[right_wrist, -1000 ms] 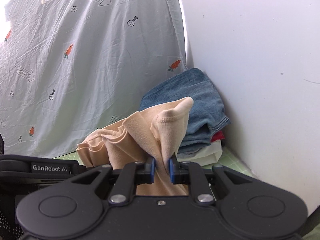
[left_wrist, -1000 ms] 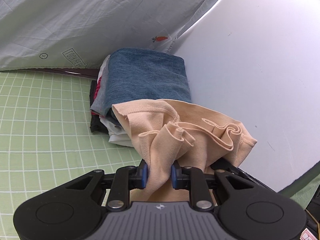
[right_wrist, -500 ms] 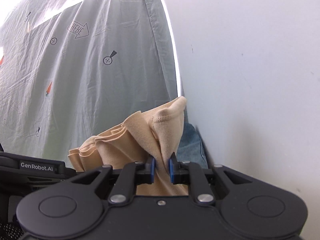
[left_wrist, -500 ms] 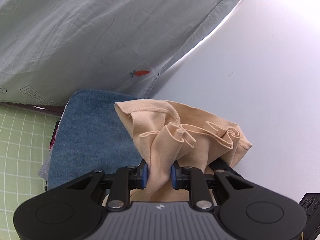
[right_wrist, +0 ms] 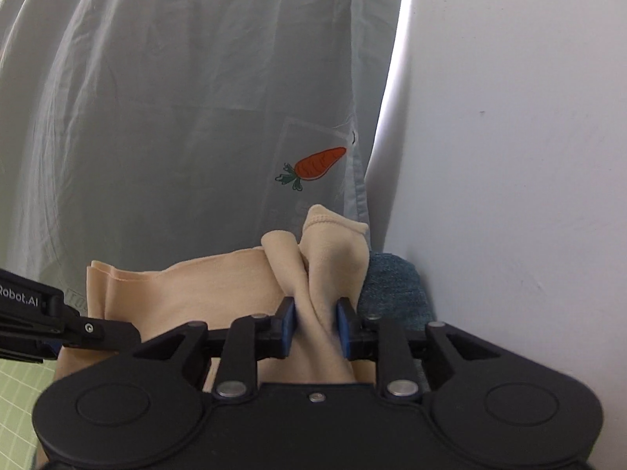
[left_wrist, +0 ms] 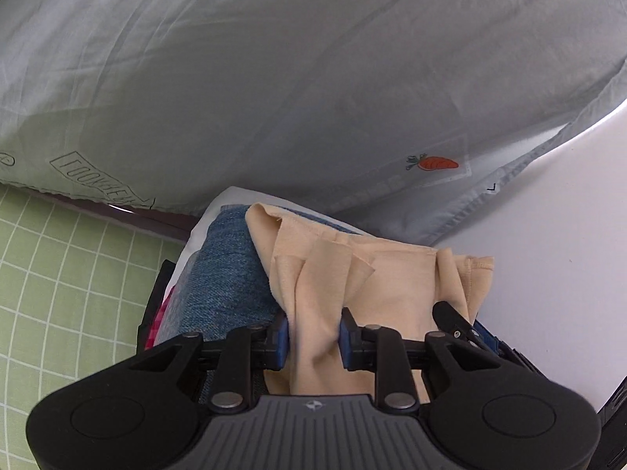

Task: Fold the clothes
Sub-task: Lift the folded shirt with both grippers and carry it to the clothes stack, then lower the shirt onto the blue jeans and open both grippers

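Observation:
A folded peach garment (left_wrist: pixel 392 278) is stretched between both grippers. My left gripper (left_wrist: pixel 312 337) is shut on its left end, my right gripper (right_wrist: pixel 316 327) is shut on its bunched right end (right_wrist: pixel 325 258). The garment lies over the top of a stack of folded clothes whose uppermost piece is blue denim (left_wrist: pixel 231 270), also showing as a blue denim edge (right_wrist: pixel 395 286) in the right wrist view. Red-checked and white layers (left_wrist: pixel 162 313) peek out lower in the stack. The other gripper's tip (left_wrist: pixel 458 321) shows at the right of the left view.
A pale curtain with carrot prints (left_wrist: pixel 433 163) hangs right behind the stack. A white wall (right_wrist: pixel 529 156) closes in on the right. The green grid mat (left_wrist: pixel 58 282) stretches out to the left.
Both grippers have carried the peach garment forward and down onto the denim-topped stack; the curtain now fills the views and the cloth is pulled flatter between them.

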